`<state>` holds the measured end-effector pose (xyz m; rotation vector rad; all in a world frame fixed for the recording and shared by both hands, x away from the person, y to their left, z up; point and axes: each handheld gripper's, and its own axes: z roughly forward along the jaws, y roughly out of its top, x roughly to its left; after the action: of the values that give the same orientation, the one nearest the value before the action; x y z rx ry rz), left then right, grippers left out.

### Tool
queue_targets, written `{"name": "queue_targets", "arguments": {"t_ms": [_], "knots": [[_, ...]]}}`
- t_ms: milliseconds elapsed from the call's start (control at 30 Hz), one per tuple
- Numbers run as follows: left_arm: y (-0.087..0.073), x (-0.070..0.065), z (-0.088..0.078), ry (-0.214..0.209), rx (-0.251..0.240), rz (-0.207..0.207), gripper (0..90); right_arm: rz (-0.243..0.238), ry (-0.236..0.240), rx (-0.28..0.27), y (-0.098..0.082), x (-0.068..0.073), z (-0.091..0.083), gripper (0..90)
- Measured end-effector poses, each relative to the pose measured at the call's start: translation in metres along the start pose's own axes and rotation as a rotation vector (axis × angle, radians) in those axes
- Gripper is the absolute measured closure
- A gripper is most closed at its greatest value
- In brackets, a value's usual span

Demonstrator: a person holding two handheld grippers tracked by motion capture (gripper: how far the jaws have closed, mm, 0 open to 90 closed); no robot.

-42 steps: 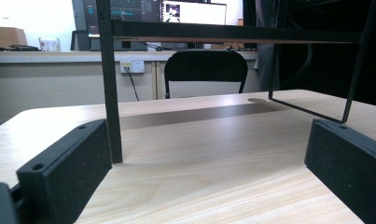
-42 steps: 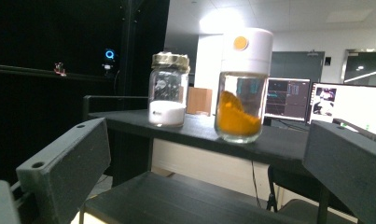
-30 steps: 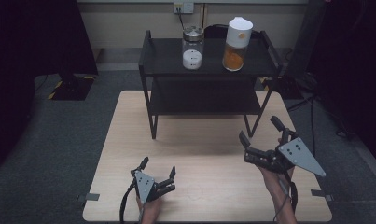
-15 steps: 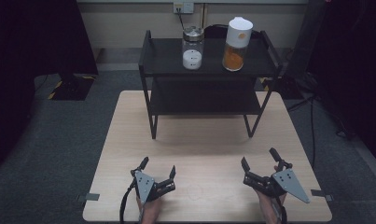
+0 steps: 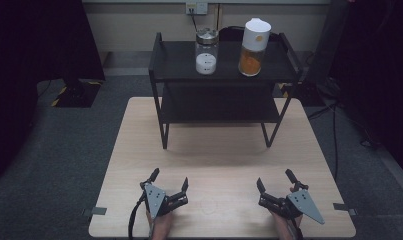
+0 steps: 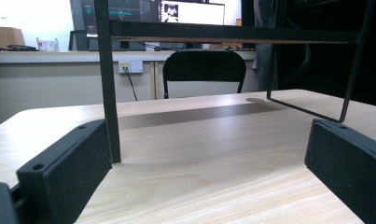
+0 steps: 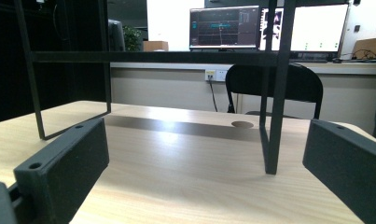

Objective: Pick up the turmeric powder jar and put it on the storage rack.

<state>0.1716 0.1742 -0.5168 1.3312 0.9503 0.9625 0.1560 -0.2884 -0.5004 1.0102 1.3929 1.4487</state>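
Two grippers, both low at the near edge of the table [image 5: 214, 155] and both empty. Left gripper [image 5: 169, 177]: parked on the person's left, jaws spread wide, nothing between them but bare wood in the left gripper view [image 6: 206, 135]. No shift there against half a second or a full second ago. Right gripper [image 5: 274, 178]: the one change. A second back, raised and farther out to the right, nearer the rack's right foot; now drawn in and lowered, level with its partner and about mirroring it. Jaws likewise wide apart in the right gripper view [image 7: 204, 140], gripping nothing.

Black two-tier rack [image 5: 161, 125]: standing on the far half of the table, well apart from both grippers, unmoved across the pictures. Seen from below in the gripper views, with a front leg [image 6: 108, 93] just beyond the left jaw of the left gripper and another leg [image 7: 272, 116] ahead of the right gripper. On its top shelf, side by side and upright: a glass jar [image 5: 207, 50] with white contents and a taller white-capped container [image 5: 253, 47] with orange contents.

Reads as a settled, symmetric ready pose rather than work under way. Probably no reach begun yet; any grasp on the rack or its load calls for a long forward and upward move first.
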Motion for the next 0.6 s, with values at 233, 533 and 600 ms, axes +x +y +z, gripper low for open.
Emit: {"name": "queue_targets", "arguments": {"t_ms": [233, 533, 600], "knots": [[0.000, 0.000, 0.000, 0.002, 0.000, 0.000, 0.1, 0.000, -0.024, 0.018, -0.010, 0.004, 0.003, 0.0], [0.000, 0.000, 0.000, 0.002, 0.000, 0.000, 0.1, 0.024, -0.062, 0.009, -0.018, 0.008, 0.002, 0.0], [0.000, 0.000, 0.000, 0.002, 0.000, 0.000, 0.1, 0.023, -0.073, 0.001, -0.019, 0.010, 0.001, 0.0]]}}
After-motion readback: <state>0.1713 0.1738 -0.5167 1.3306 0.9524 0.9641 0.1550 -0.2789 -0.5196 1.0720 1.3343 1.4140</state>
